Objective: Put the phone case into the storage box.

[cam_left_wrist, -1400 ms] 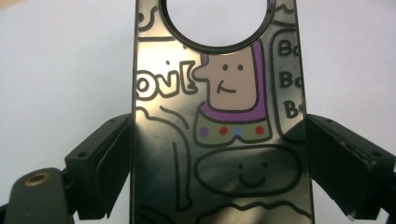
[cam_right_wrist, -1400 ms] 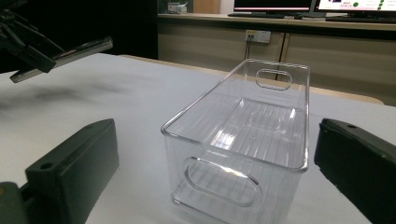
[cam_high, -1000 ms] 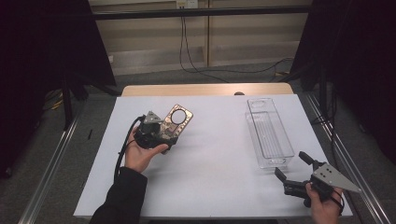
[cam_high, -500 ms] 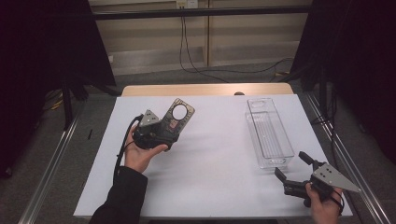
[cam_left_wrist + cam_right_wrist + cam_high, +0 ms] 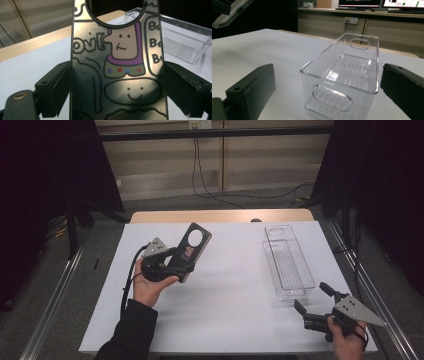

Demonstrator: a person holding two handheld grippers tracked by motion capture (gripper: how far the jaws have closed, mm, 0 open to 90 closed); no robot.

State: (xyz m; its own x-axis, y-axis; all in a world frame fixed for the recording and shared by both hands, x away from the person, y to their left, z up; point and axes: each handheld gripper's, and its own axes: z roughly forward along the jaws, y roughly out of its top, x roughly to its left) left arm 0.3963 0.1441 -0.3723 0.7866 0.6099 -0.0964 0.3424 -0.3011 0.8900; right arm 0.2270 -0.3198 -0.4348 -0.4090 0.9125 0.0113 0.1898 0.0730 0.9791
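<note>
The left gripper point(image 5: 172, 260) is held up over the left part of the white surface point(image 5: 230, 290), its jaws closed on the two long edges of a phone case point(image 5: 192, 251). The case is dark and glossy, with a round camera opening near its far end, and it slants up and away to the right from the hand point(image 5: 150, 287) that carries the gripper. In the left gripper view the case point(image 5: 117, 65) stands between the two black jaws, whose pads press on its sides; cartoon figures and letters are printed on it, among them a purple-hooded face and a smiling oval. A clear plastic bin point(image 5: 287, 261) stands on the right part of the surface, long side running near to far, well apart from the case. The right gripper point(image 5: 312, 301) sits low at the near right corner, just beside the bin's near end, its jaws spread wide with nothing between the pads. In the right gripper view the bin point(image 5: 344, 75) lies straight ahead, with oval handle cutouts in both short walls.
</note>
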